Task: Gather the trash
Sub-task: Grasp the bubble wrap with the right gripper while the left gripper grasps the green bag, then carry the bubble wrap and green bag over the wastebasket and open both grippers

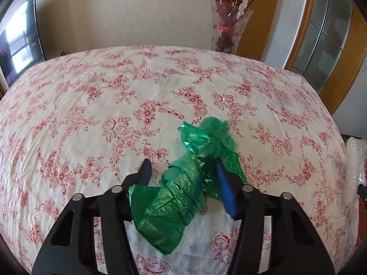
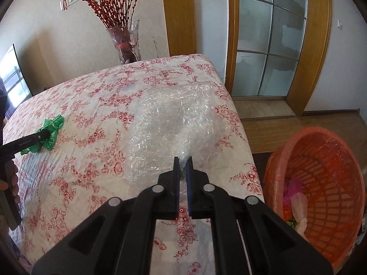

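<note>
A crumpled green plastic bag (image 1: 181,190) lies on the floral tablecloth (image 1: 91,105). My left gripper (image 1: 182,160) straddles it, jaws apart: the right pad touches the plastic, while a gap shows beside the left fingertip. The right wrist view shows the same green bag (image 2: 51,126) at far left, with a left gripper finger (image 2: 42,135) over it. A sheet of clear bubble wrap (image 2: 174,119) lies near the table's right edge. My right gripper (image 2: 183,158) is shut on its near edge, with a fold of the wrap pinched between the pads.
An orange slatted basket (image 2: 321,137) lined with a pink bag stands on the floor right of the table, with trash inside. A glass vase of red branches (image 2: 127,43) stands behind the table. A glazed wooden door (image 2: 270,36) is at the back right. A hand (image 2: 12,183) holds the left gripper's handle.
</note>
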`<state>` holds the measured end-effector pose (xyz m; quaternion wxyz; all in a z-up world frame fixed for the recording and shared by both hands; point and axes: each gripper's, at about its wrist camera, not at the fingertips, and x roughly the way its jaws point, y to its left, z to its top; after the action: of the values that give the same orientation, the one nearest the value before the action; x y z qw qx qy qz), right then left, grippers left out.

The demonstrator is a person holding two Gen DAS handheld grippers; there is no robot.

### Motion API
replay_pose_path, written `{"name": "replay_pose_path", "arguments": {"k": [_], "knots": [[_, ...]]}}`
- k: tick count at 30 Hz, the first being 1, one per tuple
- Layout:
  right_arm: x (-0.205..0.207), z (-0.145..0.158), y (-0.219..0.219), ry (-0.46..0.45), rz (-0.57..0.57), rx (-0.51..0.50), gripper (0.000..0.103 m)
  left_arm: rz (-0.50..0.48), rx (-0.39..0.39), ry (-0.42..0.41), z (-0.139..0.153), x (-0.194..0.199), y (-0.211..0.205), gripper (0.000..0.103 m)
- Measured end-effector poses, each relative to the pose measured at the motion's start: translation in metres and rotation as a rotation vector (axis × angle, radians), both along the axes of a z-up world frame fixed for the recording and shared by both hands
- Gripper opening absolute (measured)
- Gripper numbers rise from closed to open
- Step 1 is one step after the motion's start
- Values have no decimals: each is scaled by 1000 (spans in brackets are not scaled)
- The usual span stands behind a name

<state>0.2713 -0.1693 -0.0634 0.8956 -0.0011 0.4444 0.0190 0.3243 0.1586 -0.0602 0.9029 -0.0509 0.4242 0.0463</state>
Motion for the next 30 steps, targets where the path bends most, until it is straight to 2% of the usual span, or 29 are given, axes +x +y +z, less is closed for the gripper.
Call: {"name": "replay_pose_path", "arguments": {"k": [1,3,4,15,23,30], "knots": [[-1,1,-1,-2,-1,1,7,-9,-6,0,0,-1,-1,41],[-2,3,-1,-7,-3,4,7,-18,-11,-1,1,1,-4,31],[-3,4,-1,-9,-4,5,7,-23,-17,-3,1,0,-5,30],[-23,34,-18,-84,-30,40,7,-91,-52,-103,38,-22,-34,28],[-48,65,-49,-163,-88,54,7,-192,-102,-176,73,-41,-88,28],[-77,91,-82,-249,-159,17,7,-305,-125,-231,96,-56,-145,28]]}}
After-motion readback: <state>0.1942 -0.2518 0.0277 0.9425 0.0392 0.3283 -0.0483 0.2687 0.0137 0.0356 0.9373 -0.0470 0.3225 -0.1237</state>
